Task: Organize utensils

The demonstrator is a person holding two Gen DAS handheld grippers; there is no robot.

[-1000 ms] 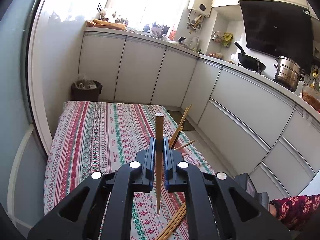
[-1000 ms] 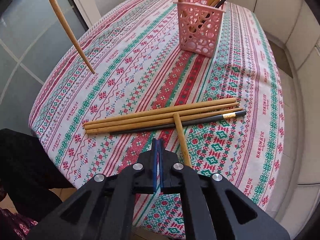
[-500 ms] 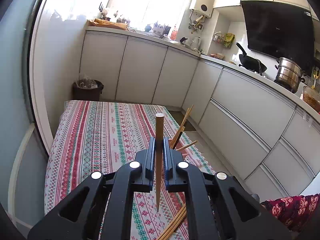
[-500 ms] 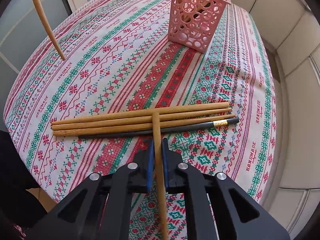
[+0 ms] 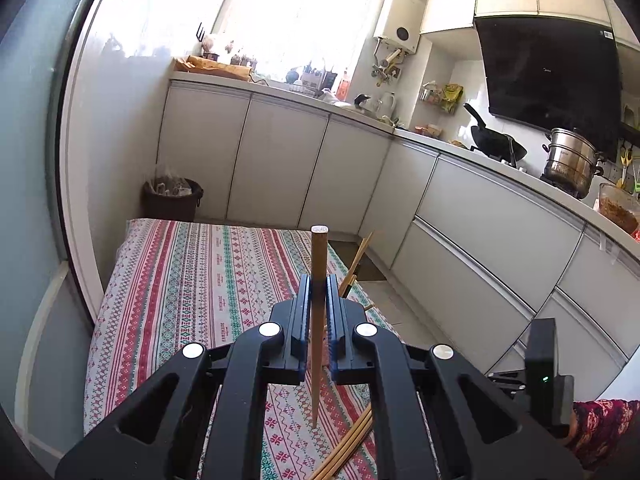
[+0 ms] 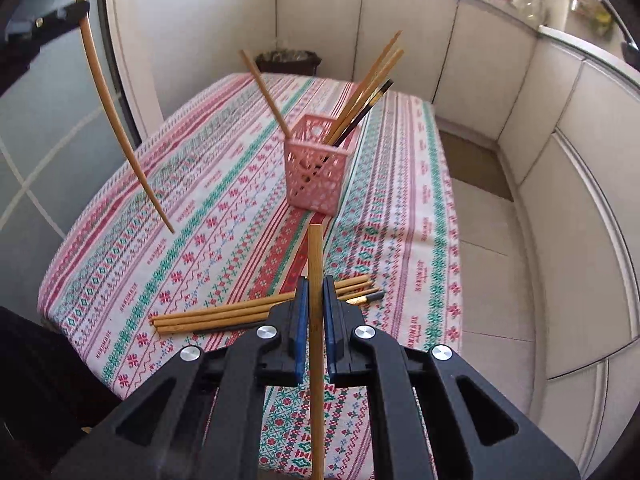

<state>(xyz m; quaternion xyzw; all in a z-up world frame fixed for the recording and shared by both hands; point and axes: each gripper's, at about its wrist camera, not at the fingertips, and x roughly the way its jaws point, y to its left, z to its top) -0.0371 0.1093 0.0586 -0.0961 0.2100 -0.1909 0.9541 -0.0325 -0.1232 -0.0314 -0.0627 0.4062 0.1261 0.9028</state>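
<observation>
My left gripper point(image 5: 318, 280) is shut on a wooden chopstick point(image 5: 319, 256) that stands upright between its pads, above the striped tablecloth point(image 5: 192, 280). The right wrist view shows that same chopstick point(image 6: 116, 120) hanging at upper left from the left gripper point(image 6: 76, 10). My right gripper point(image 6: 315, 284) is shut on another wooden chopstick point(image 6: 315, 256), lifted off the cloth. A pink perforated holder point(image 6: 318, 172) stands mid-table with several chopsticks point(image 6: 368, 84) in it. Three wooden chopsticks and a black one point(image 6: 224, 316) lie in a row on the cloth below my right gripper.
White kitchen cabinets point(image 5: 480, 216) run along the right and far side. A dark waste bin point(image 5: 172, 200) stands beyond the table's far end. A floral sleeve point(image 5: 600, 428) shows at lower right. Tiled floor point(image 6: 492, 280) lies right of the table.
My right gripper closed on a chopstick that lay across the row, lifted it off the cloth, and tilted up so the holder sits lower in view. The left gripper kept still.
</observation>
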